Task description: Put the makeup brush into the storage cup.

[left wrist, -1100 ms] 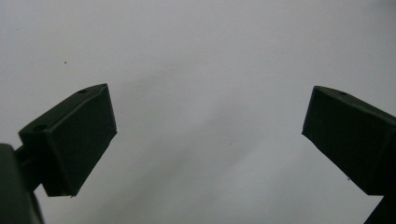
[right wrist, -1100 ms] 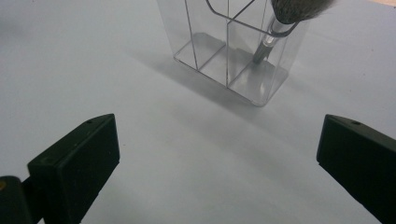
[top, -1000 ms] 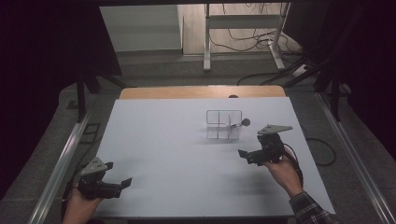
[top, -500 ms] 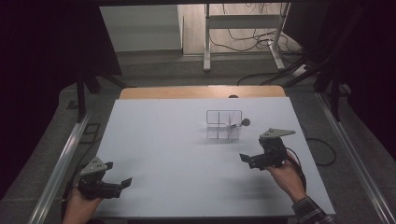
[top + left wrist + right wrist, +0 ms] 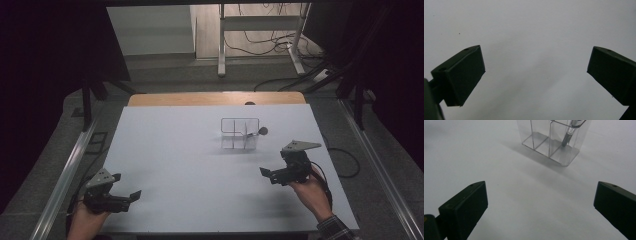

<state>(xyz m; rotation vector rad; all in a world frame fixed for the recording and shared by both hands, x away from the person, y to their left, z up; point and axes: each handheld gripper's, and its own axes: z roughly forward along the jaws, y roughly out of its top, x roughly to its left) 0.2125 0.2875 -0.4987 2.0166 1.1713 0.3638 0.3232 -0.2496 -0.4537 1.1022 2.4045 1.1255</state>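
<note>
1. Since a second ago the right claw [image 5: 272,175] has drawn back from the organiser [image 5: 240,134] toward the table's [image 5: 175,150] near edge; the left claw [image 5: 131,196] has not shifted.
2. Left claw: it sits at the near left corner, jaws spread wide with nothing between them, and its own view looks onto bare table.
3. Organiser: a clear, divided box standing upright right of the table's centre, toward the far edge. A pen [image 5: 568,135] with a dark ball top leans in its right-hand compartment.
4. Right claw: it hovers near the right edge, well apart from the organiser, jaws wide and empty.
5. Judged from this, the pen looks already placed and the hand is retreating. To do it well, keep the claw low and clear of the light box so nothing tips it, and let the jaws stay apart.
</note>
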